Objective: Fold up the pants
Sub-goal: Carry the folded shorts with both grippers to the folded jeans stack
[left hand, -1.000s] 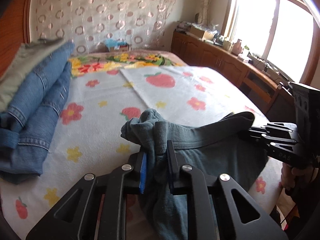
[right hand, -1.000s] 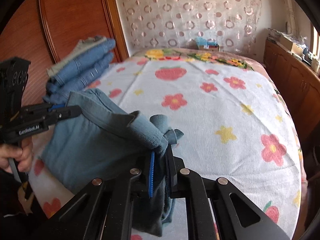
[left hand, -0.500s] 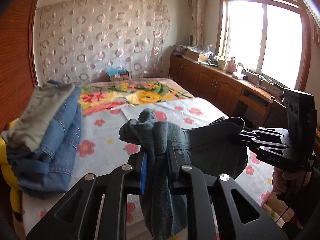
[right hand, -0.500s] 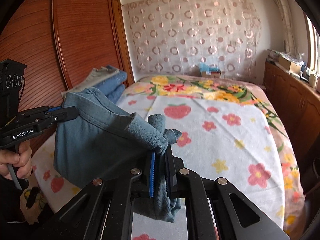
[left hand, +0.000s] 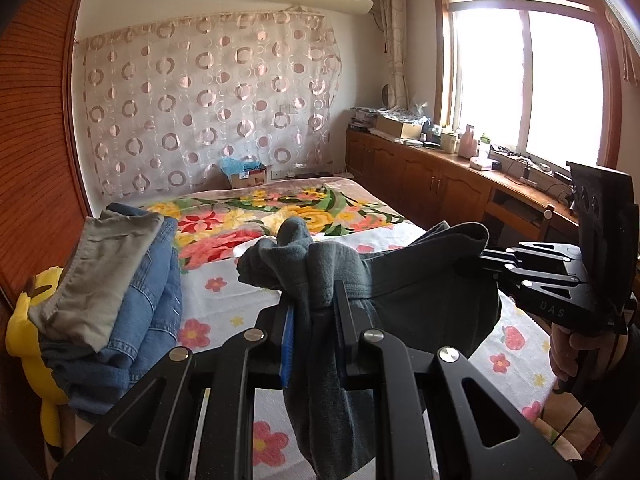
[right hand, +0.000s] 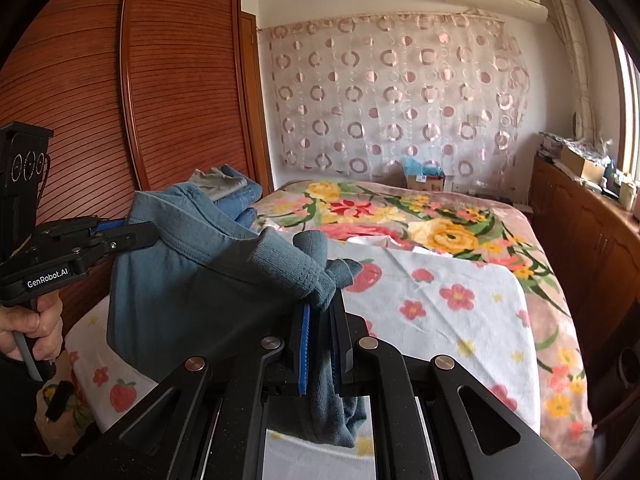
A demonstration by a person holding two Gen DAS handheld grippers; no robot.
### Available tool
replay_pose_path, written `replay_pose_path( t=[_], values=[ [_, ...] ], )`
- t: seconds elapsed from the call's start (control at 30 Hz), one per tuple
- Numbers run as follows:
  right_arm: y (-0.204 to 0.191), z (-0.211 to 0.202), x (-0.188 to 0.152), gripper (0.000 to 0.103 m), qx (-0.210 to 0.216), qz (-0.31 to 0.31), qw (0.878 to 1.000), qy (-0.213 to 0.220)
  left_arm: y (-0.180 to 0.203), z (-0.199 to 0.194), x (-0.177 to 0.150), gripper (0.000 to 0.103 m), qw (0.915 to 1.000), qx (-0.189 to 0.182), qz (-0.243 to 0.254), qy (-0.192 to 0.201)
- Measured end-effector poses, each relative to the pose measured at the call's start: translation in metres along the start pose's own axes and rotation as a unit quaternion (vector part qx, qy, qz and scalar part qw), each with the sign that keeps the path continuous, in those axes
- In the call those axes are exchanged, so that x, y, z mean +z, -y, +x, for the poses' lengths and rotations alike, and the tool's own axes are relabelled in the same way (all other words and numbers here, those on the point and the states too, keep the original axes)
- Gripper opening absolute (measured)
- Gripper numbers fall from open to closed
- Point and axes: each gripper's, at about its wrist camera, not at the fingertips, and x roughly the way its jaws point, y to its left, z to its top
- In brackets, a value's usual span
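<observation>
Both grippers, left [left hand: 312,308] and right [right hand: 320,328], clamp the pants [right hand: 192,280] in mid-air; bunched cloth may slip, or land crooked on the bed [right hand: 460,308].

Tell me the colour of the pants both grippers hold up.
Plain grey-blue knit pants, with no pattern; clearest in the right wrist view.

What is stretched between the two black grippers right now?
A band of the grey-blue knit pants spans from the left gripper to the right gripper, both clamped on it above the flowered bed cover; both wrist views show it.
</observation>
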Motion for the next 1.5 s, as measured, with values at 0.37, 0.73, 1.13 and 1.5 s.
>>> replay_pose_path(
  t=[0.37,0.73,1.13,1.5],
  values=[
    [0.015,0.034,0.018,0.008,0.011,-0.006,1.0,-0.014,-0.016,0.034,0.01,0.018,0.9998,0.011,-0.004,-0.017],
    [0.023,0.082,0.042,0.008,0.02,-0.021,0.999,-0.029,-0.039,0.07,0.022,0.018,0.9991,0.023,-0.009,-0.034],
    [0.019,0.127,0.102,0.008,0.044,-0.039,0.998,-0.015,-0.074,0.059,0.05,0.018,0.9986,0.045,-0.024,-0.013],
    [-0.001,0.173,0.148,0.008,0.097,-0.069,0.992,0.031,-0.119,0.013,0.065,0.018,0.9929,0.109,-0.04,0.026]
  ],
)
